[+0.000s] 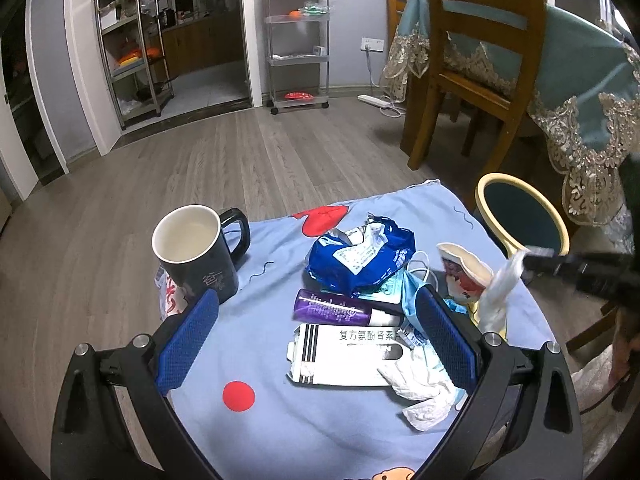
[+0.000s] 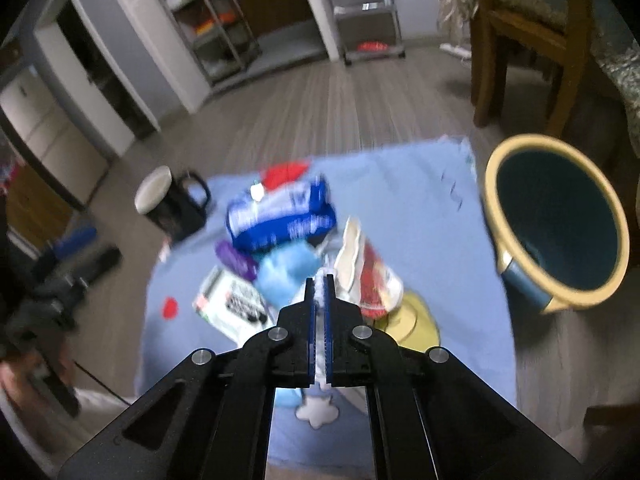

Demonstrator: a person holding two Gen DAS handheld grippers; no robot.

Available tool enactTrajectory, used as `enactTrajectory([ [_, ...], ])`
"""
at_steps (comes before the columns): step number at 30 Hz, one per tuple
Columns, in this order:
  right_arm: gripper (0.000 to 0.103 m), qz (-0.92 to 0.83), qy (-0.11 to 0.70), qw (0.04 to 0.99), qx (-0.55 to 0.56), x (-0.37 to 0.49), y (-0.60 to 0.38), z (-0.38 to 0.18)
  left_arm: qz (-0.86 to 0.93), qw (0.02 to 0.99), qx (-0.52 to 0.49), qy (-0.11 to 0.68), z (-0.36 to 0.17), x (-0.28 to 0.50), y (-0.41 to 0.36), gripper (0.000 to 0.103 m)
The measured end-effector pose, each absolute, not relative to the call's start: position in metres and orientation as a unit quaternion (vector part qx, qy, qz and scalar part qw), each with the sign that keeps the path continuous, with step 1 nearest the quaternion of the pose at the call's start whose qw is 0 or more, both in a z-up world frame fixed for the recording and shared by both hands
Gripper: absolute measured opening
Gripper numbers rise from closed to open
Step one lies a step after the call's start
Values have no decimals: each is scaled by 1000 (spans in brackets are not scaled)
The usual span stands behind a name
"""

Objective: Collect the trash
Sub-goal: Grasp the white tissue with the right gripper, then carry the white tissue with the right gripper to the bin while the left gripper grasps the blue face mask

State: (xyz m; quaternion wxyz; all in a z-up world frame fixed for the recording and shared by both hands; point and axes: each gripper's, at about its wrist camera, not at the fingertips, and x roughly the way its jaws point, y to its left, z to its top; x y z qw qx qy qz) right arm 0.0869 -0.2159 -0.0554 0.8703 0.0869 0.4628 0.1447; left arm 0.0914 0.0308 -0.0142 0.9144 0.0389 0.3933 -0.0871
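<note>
Trash lies heaped on a light blue cloth (image 1: 280,424): a blue wrapper (image 1: 360,256), a purple tube (image 1: 332,308), a white medicine box (image 1: 344,356), a blue face mask (image 1: 410,300), a crumpled tissue (image 1: 424,392) and a red-and-cream packet (image 1: 460,268). My left gripper (image 1: 316,296) hangs open over the pile, with the tube and box between its blue pads. My right gripper (image 2: 320,280) is shut on a white tissue (image 2: 319,312). In the left wrist view this gripper (image 1: 528,258) comes in from the right, and the tissue (image 1: 500,292) dangles from it. A cream-rimmed bin (image 2: 560,208) stands just right of the cloth.
A black mug (image 1: 196,252) stands at the cloth's left edge, on a red-and-white wrapper. A wooden chair (image 1: 472,60) and a table with a teal lace cloth (image 1: 592,80) rise behind the bin (image 1: 520,212). A wheeled metal shelf (image 1: 298,36) stands by the far wall. Wood floor surrounds the cloth.
</note>
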Motion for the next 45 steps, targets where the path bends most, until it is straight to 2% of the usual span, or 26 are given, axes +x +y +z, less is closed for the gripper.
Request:
enactTrajectory([
  [13,4,145,381,905,124,115,-274,7,-115,904,52,409,-36,102,-3,97],
  [27,4,148,395,892,165,130,-295,-2,-162,876,66,450,-88,124,-57,96],
  [32,4,144,412,883,171,133,-296,-12,-169,864,57,471,-107,142,-70,86],
  [33,4,144,413,883,171,133,-295,-13,-172,861,48,476,-110,146,-71,79],
  [35,4,144,412,883,172,134,-297,-13,-177,851,44,493,-116,151,-74,53],
  [36,4,143,412,883,173,134,-297,-14,-186,839,41,509,-122,154,-76,31],
  [37,4,143,413,883,174,134,-298,-14,-196,833,39,516,-125,154,-78,25],
  [40,4,141,413,882,179,134,-300,-15,-200,838,63,504,-120,149,-84,16],
  [45,4,139,404,884,191,134,-307,-10,-208,855,67,470,-91,137,-83,15],
])
